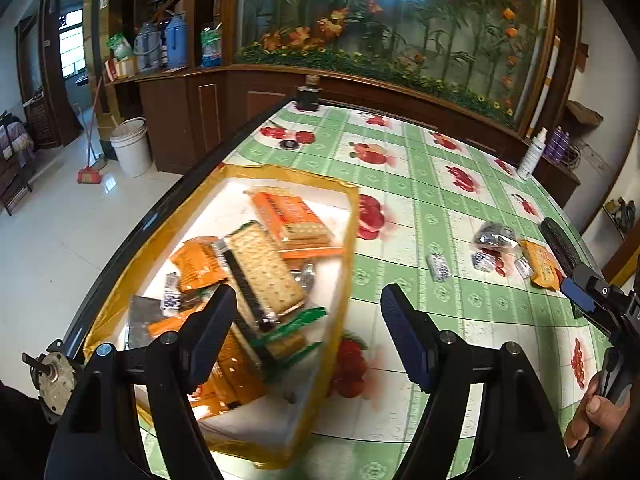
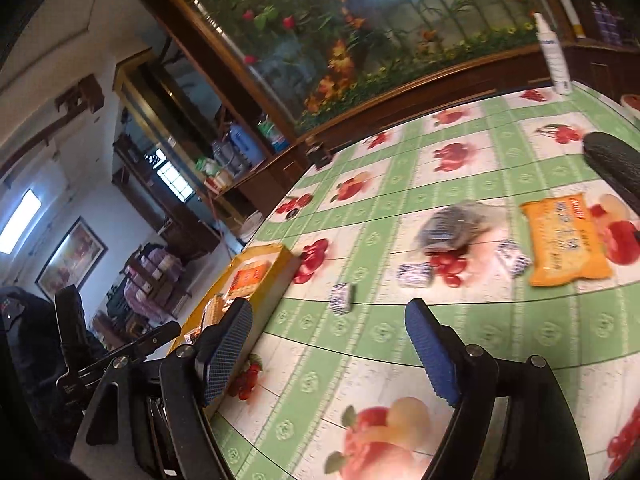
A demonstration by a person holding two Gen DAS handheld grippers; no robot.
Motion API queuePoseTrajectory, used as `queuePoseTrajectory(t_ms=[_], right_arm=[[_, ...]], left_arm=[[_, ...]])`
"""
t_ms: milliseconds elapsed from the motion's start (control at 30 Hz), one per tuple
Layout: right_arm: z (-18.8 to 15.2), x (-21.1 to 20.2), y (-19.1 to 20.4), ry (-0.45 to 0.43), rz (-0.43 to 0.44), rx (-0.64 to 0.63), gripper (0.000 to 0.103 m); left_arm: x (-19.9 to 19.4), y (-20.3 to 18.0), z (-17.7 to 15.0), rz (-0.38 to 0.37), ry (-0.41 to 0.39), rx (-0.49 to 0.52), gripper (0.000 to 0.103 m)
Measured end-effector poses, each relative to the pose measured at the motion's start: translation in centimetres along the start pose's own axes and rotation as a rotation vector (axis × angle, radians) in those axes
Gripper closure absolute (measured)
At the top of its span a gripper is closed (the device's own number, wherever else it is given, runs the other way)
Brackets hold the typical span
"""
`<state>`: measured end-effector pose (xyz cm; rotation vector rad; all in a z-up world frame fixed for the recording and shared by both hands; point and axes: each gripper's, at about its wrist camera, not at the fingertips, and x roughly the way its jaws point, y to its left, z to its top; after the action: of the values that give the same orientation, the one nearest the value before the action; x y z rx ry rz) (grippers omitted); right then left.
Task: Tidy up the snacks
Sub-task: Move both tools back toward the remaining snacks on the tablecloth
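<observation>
Fruit-print tablecloth [image 1: 440, 208], snack box [image 1: 348, 216] — both grippers empty

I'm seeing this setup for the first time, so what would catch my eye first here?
Probably the yellow-rimmed tray at the table's left edge, heaped with orange and green cracker packs. Next, the green checked tablecloth printed with red fruit, where an orange snack pack, a clear bag of dark snacks and small blue-and-white wrapped candies lie loose. Behind stands a big flower mural.

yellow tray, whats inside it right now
The yellow tray holds a heap of cracker packs: orange ones, a clear-wrapped cracker sleeve, green-edged packs and small candies. Anything beneath the heap is hidden.
</observation>
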<state>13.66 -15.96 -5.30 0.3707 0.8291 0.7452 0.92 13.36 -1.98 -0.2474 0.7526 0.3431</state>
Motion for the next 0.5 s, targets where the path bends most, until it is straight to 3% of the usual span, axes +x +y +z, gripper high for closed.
queuePoseTrajectory(t_ms=[500], right_arm=[[-0.9, -4.4, -5.3, -0.054, -0.089, 0.057, 0.021]], left_arm=[[0.1, -7.0, -0.4, -0.056, 0.017, 0.110, 0.028]])
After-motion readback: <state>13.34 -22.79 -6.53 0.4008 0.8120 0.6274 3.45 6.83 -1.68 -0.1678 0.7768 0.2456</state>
